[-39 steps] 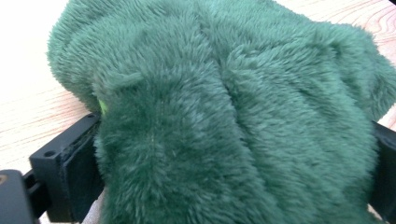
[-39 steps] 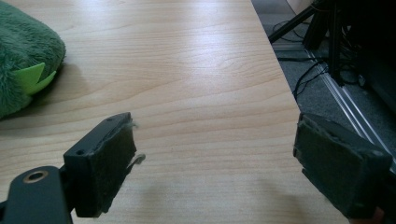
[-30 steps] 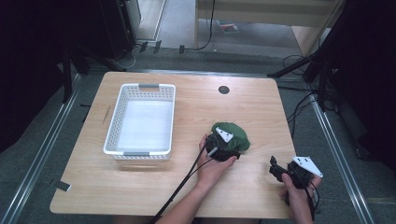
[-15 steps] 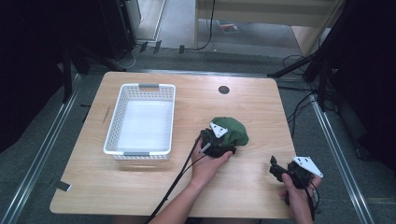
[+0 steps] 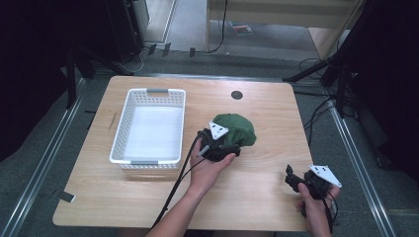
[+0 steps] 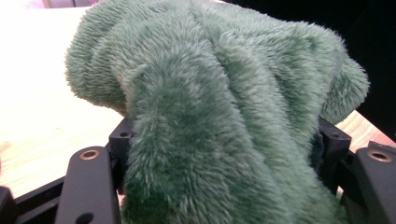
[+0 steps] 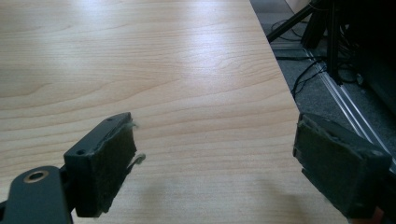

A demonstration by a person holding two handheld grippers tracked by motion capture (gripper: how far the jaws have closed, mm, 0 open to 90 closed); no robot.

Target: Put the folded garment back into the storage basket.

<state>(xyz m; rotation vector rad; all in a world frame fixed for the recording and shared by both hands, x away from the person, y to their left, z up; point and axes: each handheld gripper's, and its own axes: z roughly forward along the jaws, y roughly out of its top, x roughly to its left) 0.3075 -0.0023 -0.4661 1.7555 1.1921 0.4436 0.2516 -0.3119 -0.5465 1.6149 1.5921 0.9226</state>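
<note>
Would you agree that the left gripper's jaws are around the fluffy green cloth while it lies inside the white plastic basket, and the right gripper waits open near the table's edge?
Not quite: the fluffy green cloth lies on the bare wooden table, to the right of the white plastic basket, as the high view shows. The rest holds: the left gripper has its jaws around the cloth, and the right gripper waits open near the table's edge.

white basket (image 5: pixel 148 127) blocks table's left, bare wood (image 5: pixel 276 123) btwn claws

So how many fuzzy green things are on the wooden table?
1. The fuzzy green plush cloth lies bunched right of the white plastic basket, with the left gripper at its near edge, jaws around its fold. Nothing green shows in the basket.
</note>
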